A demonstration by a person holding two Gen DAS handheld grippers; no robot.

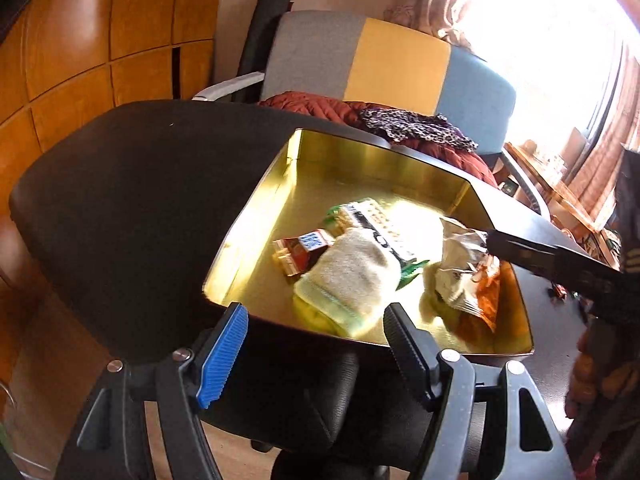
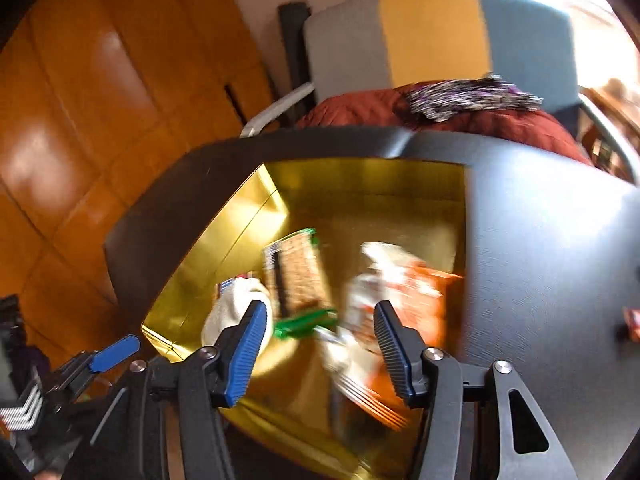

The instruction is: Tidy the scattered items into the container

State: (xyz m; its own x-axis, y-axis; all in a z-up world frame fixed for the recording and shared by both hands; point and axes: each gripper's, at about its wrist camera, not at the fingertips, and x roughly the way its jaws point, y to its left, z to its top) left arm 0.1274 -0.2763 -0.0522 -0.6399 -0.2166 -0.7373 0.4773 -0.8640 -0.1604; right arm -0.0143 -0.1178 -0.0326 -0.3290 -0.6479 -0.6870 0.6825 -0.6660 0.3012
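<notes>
Both tongs are seen spread wide, empty. Tray (image 1: 256, 216) lies just ahead of left tongs (image 1: 316, 344); snack bag (image 2: 400, 292) sits between right tongs (image 2: 320, 344).

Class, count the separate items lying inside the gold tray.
4 visible in the gold tray: a cream towel at the front, a small red box behind-left, a long green-edged packet behind it, and an orange snack bag on the right. More may be hidden underneath.
</notes>
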